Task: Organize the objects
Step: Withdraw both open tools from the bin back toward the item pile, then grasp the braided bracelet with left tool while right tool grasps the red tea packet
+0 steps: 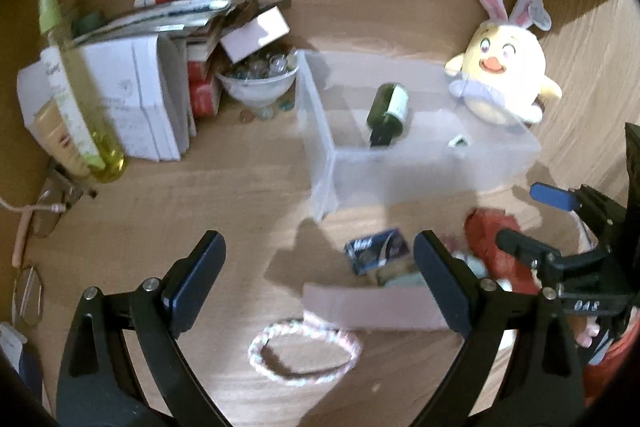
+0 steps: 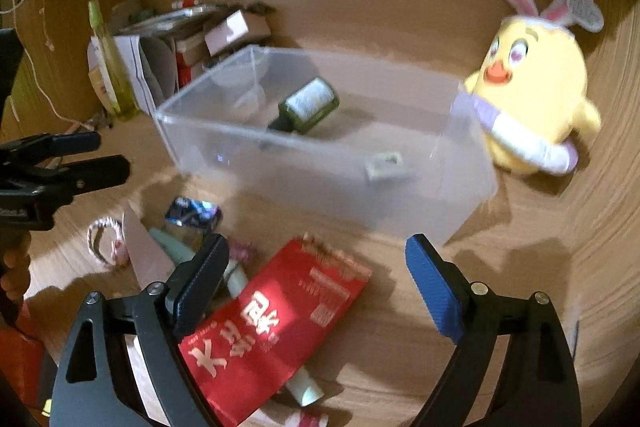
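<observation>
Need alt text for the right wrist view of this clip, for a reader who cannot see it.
The open right gripper hovers over a red packet lying on a wooden table, with a clear plastic bin just beyond. A dark green bottle lies on its side in the bin, a yellow chick plush stands to its right, and the left gripper enters at left.

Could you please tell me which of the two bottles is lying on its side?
The dark green bottle inside the clear bin lies on its side. The yellow spray bottle stands beside the white boxes, outside the bin.
</observation>
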`<state>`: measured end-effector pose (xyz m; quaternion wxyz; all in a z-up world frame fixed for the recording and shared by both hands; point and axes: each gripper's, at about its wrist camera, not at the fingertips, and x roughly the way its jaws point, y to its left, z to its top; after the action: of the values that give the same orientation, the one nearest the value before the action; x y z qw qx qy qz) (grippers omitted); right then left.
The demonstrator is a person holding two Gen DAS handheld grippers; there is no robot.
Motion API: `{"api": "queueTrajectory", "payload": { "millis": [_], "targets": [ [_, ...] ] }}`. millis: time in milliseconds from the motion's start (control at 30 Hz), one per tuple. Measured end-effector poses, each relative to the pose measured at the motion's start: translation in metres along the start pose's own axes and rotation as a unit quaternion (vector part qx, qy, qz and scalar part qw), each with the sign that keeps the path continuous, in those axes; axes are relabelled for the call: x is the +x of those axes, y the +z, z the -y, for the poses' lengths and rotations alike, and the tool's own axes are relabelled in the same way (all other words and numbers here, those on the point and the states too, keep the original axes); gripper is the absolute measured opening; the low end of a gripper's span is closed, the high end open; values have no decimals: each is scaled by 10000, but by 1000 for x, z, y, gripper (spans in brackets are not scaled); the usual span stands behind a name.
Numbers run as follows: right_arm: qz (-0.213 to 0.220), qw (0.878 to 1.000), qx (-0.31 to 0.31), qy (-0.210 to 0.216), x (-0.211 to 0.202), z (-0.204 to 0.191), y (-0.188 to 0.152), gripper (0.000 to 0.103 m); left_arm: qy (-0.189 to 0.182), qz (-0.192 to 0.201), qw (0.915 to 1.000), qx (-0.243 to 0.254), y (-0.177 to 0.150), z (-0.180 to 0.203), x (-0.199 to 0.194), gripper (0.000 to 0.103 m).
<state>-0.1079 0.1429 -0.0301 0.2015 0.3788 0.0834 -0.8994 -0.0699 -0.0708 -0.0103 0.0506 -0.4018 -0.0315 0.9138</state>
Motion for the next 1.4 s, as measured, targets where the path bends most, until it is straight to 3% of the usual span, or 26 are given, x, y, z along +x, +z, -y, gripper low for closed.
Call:
{"api": "queueTrajectory", "payload": {
  "millis": [200,567,900,1000,1233,1333,1400],
  "targets": [
    [-344,9994,73,-73,15,2,-13,89,8,-302,9995,-76,-27,-10,2,96],
    [-530,9984,200,-78,25,1,-15,89,-42,-804,9967,-68,-56,-14,15,96],
    [-515,9980,225,-272,18,16,-17,89,90,-821,9962,264,-59,5,19,96],
    [-514,9978,323,-284,15,25,-18,88,-40,-725,9969,306,-58,6,17,81],
    [-587,9949,811,83,20,44,-15,87,87,-599,9972,434,-59,12,14,55],
    [-545,9956,756,101,20,42,-15,87,168,-541,9971,501,-61,15,13,39],
    [-536,9965,640,98,22,37,-13,81,146,-531,9974,473,-61,14,13,34]
  ]
}}
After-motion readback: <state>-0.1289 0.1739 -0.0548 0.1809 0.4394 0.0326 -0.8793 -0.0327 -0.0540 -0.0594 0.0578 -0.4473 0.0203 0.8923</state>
